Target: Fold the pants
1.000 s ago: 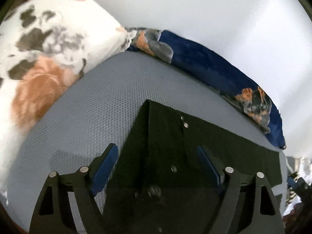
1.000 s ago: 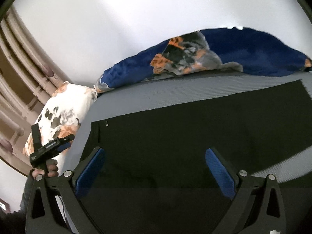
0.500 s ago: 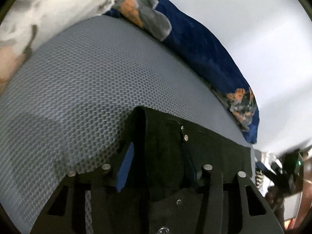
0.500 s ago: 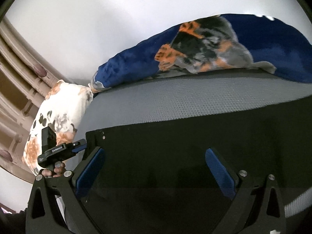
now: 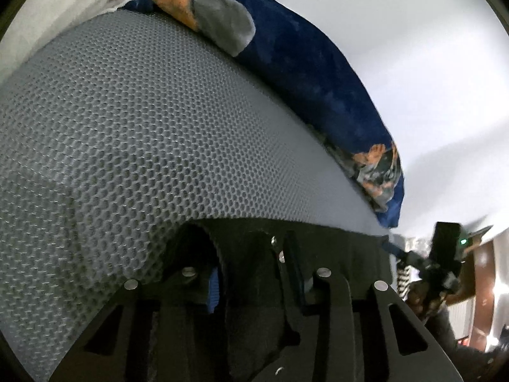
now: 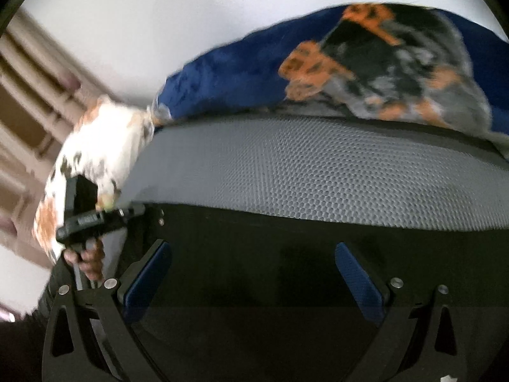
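Note:
Black pants [image 5: 334, 248] lie flat on a grey mesh mattress [image 5: 159, 127]. My left gripper [image 5: 254, 280] is at their near corner, by the metal buttons. Its jaws are closing, and a raised bunch of the black cloth fills the gap between the pads. In the right wrist view the pants [image 6: 286, 238] spread under my right gripper [image 6: 253, 281], which stands wide open just above them with nothing pinched. The left gripper [image 6: 92, 219] shows there at the pants' left corner, held by a hand [image 6: 86, 258]. The right gripper [image 5: 445, 254] shows at the left view's right edge.
A blue blanket with orange and grey print [image 6: 254, 73] runs along the far side of the mattress [image 6: 318, 175] against a white wall. A white floral pillow [image 6: 98, 146] lies at the left end, with beige wooden furniture [image 6: 25, 79] behind it.
My left gripper came down onto the pants' corner and its jaws narrowed around the cloth. My right gripper moved lower and closer to the pants' far edge, still wide open.

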`<action>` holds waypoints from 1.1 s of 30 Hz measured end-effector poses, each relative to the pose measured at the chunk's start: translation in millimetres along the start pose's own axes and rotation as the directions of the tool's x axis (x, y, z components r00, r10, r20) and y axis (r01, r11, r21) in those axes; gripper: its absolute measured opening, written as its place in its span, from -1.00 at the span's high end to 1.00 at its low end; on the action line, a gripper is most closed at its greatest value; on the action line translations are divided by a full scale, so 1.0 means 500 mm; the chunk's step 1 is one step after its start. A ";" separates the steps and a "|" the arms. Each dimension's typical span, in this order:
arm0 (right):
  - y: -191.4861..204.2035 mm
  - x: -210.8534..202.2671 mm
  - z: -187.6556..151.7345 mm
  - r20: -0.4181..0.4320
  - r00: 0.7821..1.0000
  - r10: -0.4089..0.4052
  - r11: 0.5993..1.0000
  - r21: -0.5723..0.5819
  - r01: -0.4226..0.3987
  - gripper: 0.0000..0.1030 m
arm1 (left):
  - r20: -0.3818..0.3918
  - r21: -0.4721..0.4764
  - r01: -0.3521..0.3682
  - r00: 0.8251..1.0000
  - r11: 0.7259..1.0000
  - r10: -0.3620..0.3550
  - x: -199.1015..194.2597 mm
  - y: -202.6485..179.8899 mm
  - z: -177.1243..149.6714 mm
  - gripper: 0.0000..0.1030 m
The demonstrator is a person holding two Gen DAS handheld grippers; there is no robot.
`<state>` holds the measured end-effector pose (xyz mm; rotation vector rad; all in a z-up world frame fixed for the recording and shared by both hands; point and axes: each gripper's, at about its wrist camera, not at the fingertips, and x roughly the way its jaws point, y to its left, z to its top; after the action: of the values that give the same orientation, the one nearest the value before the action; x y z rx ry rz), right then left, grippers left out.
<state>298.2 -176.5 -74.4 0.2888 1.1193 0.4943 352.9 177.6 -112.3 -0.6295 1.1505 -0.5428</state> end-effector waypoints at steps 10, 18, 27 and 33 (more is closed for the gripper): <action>-0.014 0.050 0.060 -0.211 0.977 -0.004 0.942 -0.330 -0.067 -0.98 | 0.141 0.055 0.034 0.989 0.998 -0.041 -0.077 -0.082 -0.049 0.84; -0.017 0.064 0.069 -0.427 0.904 0.032 0.832 -0.489 -0.261 -0.64 | 0.215 0.167 0.064 0.971 0.984 -0.100 -0.173 -0.155 -0.106 0.84; -0.124 0.058 0.069 -0.499 0.861 -0.102 0.813 -0.540 -0.217 -0.29 | 0.232 0.173 -0.024 0.972 0.985 -0.017 -0.194 -0.175 -0.124 0.84; -0.172 0.033 0.061 -0.478 0.873 -0.101 0.817 -0.541 -0.201 0.22 | 0.230 0.185 -0.069 0.973 0.980 0.025 -0.206 -0.189 -0.138 0.84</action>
<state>351.6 -240.8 -114.5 -0.3714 1.3896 0.9698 247.9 168.7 2.6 -0.4823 0.8836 -0.5197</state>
